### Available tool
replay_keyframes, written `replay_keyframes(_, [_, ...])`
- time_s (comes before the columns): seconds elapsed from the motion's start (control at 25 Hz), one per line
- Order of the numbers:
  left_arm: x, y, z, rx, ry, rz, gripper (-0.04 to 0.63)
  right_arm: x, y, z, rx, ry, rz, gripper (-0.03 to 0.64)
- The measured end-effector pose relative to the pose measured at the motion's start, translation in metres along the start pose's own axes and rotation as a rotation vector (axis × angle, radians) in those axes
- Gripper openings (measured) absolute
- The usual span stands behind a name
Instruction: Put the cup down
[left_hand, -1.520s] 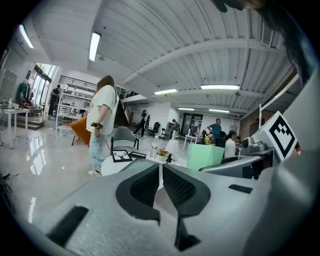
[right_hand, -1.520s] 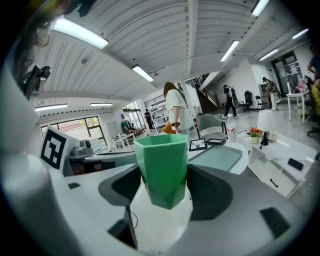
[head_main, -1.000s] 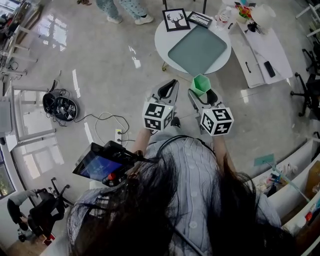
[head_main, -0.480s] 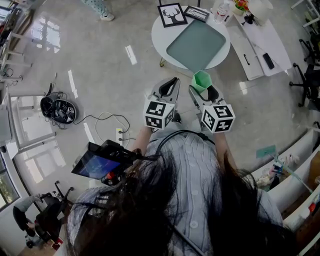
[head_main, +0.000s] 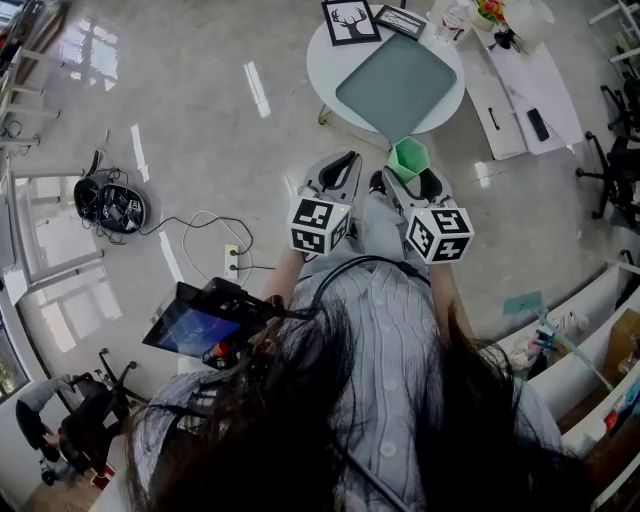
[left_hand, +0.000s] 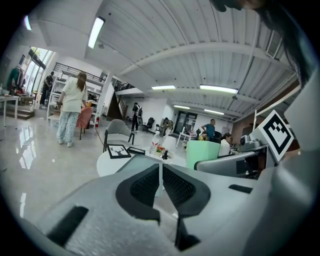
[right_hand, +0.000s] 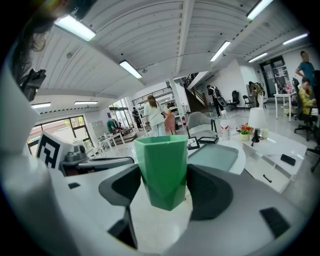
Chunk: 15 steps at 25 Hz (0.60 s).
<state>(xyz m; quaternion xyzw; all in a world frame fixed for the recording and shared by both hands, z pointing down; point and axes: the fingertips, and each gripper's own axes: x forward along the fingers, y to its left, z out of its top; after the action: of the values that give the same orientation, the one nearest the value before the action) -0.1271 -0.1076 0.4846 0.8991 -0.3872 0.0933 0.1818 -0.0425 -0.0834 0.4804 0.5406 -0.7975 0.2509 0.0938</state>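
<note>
A faceted green cup (head_main: 408, 158) (right_hand: 162, 167) hangs upright over the floor, just short of the round white table (head_main: 322, 72). My right gripper (head_main: 405, 172) (right_hand: 162, 187) is shut on it, a pad against each side. In the left gripper view the cup (left_hand: 202, 152) shows to the right. My left gripper (head_main: 337, 168) (left_hand: 161, 182) is level with the right one, shut, with nothing between its pads. A grey-green mat (head_main: 398, 85) (right_hand: 212, 156) covers most of the table top.
A framed deer picture (head_main: 350, 20), a second frame (head_main: 400, 20) and a bottle (head_main: 450, 20) stand at the table's far edge. A white desk (head_main: 530, 90) is at the right. Cables (head_main: 110, 205) and a power strip (head_main: 235, 262) lie on the floor at left.
The view has shifted a little towards the table, and the person who stood beyond it has left the head view. Both grippers keep their pose; the cup stays in the right one.
</note>
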Motion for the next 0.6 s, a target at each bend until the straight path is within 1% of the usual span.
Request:
replay_keyframes(0.24, [0.000, 0.007, -0.003, -0.003, 0.008, 0.029, 0.029, 0.010, -0.009, 0.003, 0.003, 0.003, 0.009, 0.301])
replay_keyframes(0.4, [0.006, 0.020, 0.003, -0.009, 0.005, 0.053, 0.029, 0.022, -0.017, 0.011, 0.010, -0.003, 0.014, 0.301])
replay_keyframes(0.6, [0.023, 0.025, 0.008, -0.012, 0.017, 0.051, 0.029, 0.034, -0.030, 0.019, 0.012, -0.003, 0.013, 0.301])
